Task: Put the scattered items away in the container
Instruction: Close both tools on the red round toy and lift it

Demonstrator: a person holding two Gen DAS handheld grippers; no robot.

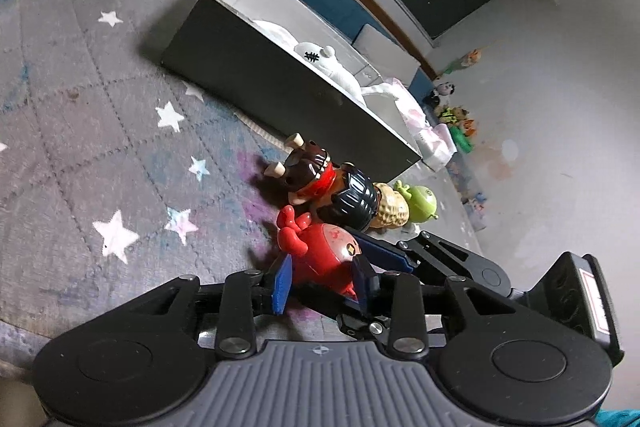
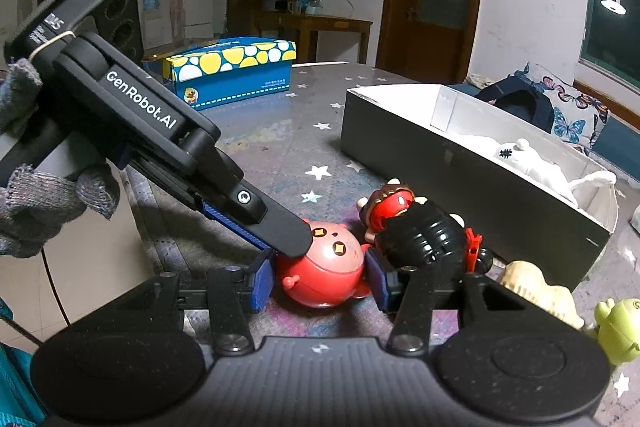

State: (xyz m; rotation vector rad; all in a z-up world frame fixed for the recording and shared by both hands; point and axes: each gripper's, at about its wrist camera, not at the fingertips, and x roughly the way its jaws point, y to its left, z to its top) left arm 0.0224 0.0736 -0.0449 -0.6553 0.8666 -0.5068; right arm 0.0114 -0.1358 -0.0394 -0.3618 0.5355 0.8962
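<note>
A round red toy figure lies on the star-patterned mat. My left gripper has its blue pads on both sides of it and looks shut on it. In the right wrist view the same red toy sits between the pads of my right gripper, which also close on its sides, while the left gripper's finger presses on its top. A figure in black and red lies just behind. The open grey box holds a white plush toy.
A peanut-shaped toy and a green android toy lie beside the black figure. A blue and yellow tissue box stands at the mat's far side. More small toys lie on the floor beyond the box.
</note>
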